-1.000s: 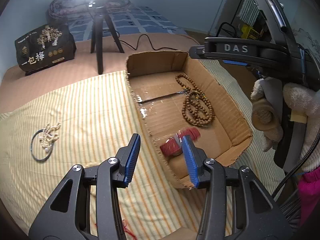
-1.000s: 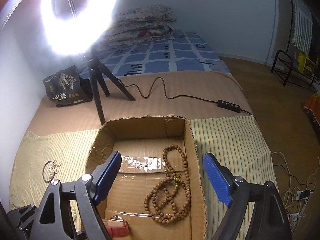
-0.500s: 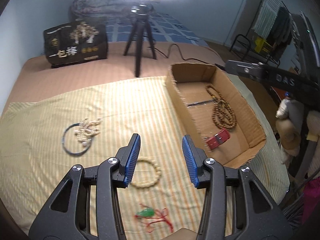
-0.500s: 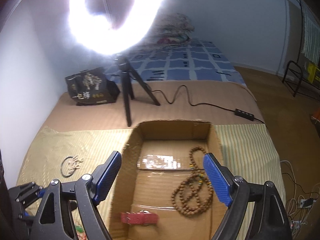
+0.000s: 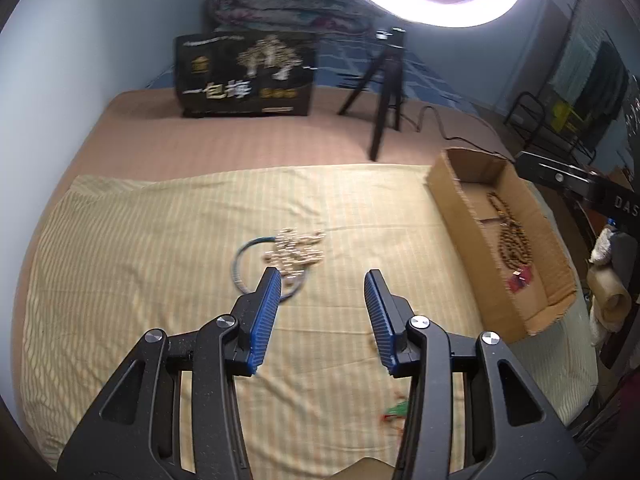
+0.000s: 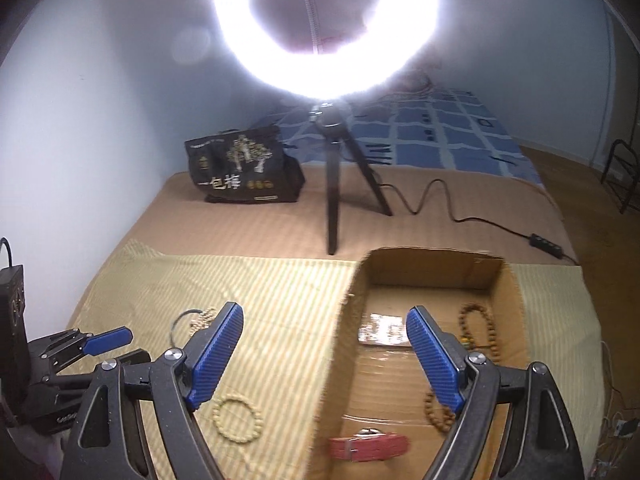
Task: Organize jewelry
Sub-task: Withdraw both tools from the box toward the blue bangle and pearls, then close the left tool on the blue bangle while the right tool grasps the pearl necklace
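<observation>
My left gripper (image 5: 322, 280) is open and holds nothing. It hangs over the striped cloth, just short of a pearl necklace (image 5: 296, 246) that lies tangled with a blue bangle (image 5: 240, 264). A green pendant on red cord (image 5: 396, 410) shows beneath its right finger. My right gripper (image 6: 324, 314) is wide open and empty, straddling the left wall of the cardboard box (image 6: 348, 360). A brown bead necklace (image 6: 480, 328) and a red strap (image 6: 368, 446) lie in the box. On the cloth beside it rests a pale bead bracelet (image 6: 236, 420). The left gripper (image 6: 108, 338) shows at the far left.
A ring light on a black tripod (image 6: 332, 200) stands behind the cloth, its cable (image 6: 440, 196) trailing right. A black printed bag (image 6: 240, 172) sits by the wall. The striped cloth (image 5: 140, 260) covers the near bed; the box (image 5: 460, 216) lies at its right edge.
My left gripper swung left, from over the red strap in the box to above the cloth near the pearl necklace. The right gripper also shifted left, from over the box to its left wall.
</observation>
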Tool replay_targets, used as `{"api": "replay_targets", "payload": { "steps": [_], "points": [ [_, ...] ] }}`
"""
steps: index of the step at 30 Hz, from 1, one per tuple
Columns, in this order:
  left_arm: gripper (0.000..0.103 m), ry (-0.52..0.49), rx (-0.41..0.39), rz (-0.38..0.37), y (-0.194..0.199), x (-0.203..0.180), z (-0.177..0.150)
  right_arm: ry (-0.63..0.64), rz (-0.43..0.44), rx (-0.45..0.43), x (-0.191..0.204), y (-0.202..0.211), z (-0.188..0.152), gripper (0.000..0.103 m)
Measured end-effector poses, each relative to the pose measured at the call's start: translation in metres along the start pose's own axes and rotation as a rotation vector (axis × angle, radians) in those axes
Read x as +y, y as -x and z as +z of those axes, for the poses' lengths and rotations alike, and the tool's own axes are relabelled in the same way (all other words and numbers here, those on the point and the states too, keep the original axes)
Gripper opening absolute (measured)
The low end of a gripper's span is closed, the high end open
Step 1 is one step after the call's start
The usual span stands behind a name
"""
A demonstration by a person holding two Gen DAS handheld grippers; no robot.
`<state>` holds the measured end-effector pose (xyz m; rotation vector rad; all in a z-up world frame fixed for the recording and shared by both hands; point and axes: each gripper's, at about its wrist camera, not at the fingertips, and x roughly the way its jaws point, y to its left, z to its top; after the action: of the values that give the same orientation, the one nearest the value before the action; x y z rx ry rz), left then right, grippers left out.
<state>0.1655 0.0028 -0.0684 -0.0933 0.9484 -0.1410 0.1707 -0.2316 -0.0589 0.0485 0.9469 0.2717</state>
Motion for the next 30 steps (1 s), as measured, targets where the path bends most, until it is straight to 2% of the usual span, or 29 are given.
{"api": "replay_targets", "payload": {
  "steps": [6, 13, 30],
  "points": [
    [0.044, 0.067, 0.025, 0.032, -0.005, 0.039, -0.003, 0.01, 0.039, 0.034, 0.02, -0.02, 0.0, 0.085],
    [0.044, 0.124, 0.045, 0.044, -0.014, 0.066, -0.002, 0.043, 0.066, 0.078, 0.04, -0.039, -0.004, 0.08],
    [0.044, 0.091, 0.125, 0.041, -0.048, 0.067, -0.001, 0.043, 0.131, 0.168, 0.065, -0.07, -0.01, 0.066]
  ]
}}
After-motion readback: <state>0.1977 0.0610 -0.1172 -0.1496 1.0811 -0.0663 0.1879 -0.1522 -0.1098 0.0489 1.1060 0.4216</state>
